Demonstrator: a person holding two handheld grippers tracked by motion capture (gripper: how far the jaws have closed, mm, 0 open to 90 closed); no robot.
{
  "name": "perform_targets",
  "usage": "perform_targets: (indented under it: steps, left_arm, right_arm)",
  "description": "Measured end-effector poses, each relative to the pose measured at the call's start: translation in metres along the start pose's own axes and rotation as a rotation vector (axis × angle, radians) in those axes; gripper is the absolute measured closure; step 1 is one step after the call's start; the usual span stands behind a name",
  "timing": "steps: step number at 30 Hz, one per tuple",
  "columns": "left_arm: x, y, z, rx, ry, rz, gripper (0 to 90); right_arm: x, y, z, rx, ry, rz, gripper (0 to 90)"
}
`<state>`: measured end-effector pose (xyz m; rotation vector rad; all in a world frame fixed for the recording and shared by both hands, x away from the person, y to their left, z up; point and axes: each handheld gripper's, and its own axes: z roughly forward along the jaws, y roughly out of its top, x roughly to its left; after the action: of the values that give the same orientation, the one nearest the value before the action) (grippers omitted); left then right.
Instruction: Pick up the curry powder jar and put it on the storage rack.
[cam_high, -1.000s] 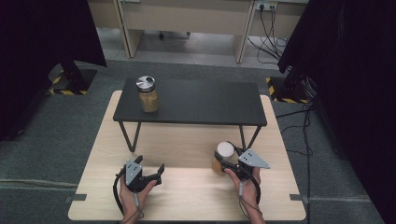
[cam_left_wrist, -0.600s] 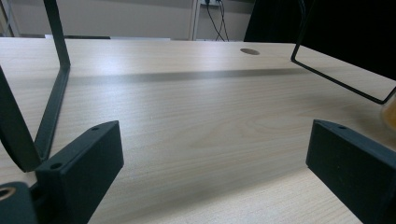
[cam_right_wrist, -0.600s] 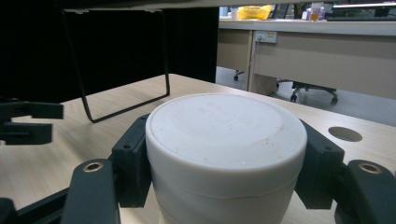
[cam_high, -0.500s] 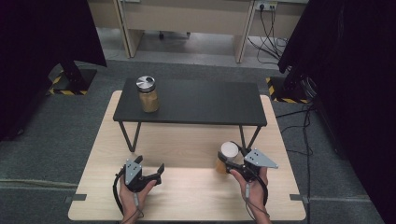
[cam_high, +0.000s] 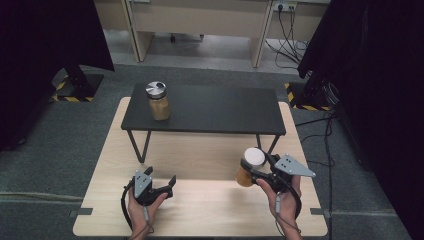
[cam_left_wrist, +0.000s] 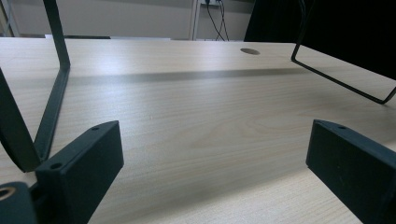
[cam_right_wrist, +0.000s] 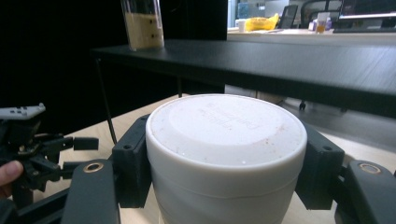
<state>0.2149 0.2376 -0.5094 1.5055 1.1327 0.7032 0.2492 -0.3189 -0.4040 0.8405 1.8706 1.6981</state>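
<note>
My right gripper (cam_high: 251, 169) is shut on a jar with a white lid (cam_high: 253, 156) and amber contents, held above the right front of the wooden table (cam_high: 200, 155). In the right gripper view the black jaws clamp both sides of the white-lidded jar (cam_right_wrist: 226, 140), just under its lid. A second jar (cam_high: 159, 101), silver-lidded with tan contents, stands on the left end of the black shelf (cam_high: 215, 111). My left gripper (cam_high: 160, 176) rests low at the table's left front, open, with nothing between its fingers (cam_left_wrist: 84, 163).
The black shelf stands on thin metal legs (cam_left_wrist: 56, 70) across the back half of the table. Bare wood lies between the two hands. Dark curtains flank the table, and cables (cam_high: 287, 30) trail on the floor behind. The second jar (cam_right_wrist: 142, 25) shows at top left in the right gripper view.
My right gripper has lifted the white-lidded jar off the table and drifted slightly right. The left gripper has stayed in place.
</note>
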Motion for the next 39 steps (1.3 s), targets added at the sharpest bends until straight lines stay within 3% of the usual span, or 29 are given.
perform_targets:
  steps: [17, 29, 39]
  left_arm:
    - [0.0, 0.0, 0.0, -0.003, 0.002, 0.0, 3.0]
    - [0.0, 0.0, 0.0, -0.002, 0.001, -0.003, 3.0]
    - [0.0, -0.001, 0.0, -0.004, 0.001, -0.001, 3.1]
  right_arm:
    - [-0.003, 0.067, -0.016, -0.034, -0.019, -0.04, 34.1]
    - [-0.008, 0.091, -0.014, -0.046, -0.016, -0.048, 34.1]
    - [-0.011, 0.124, -0.007, -0.068, -0.012, -0.09, 34.1]
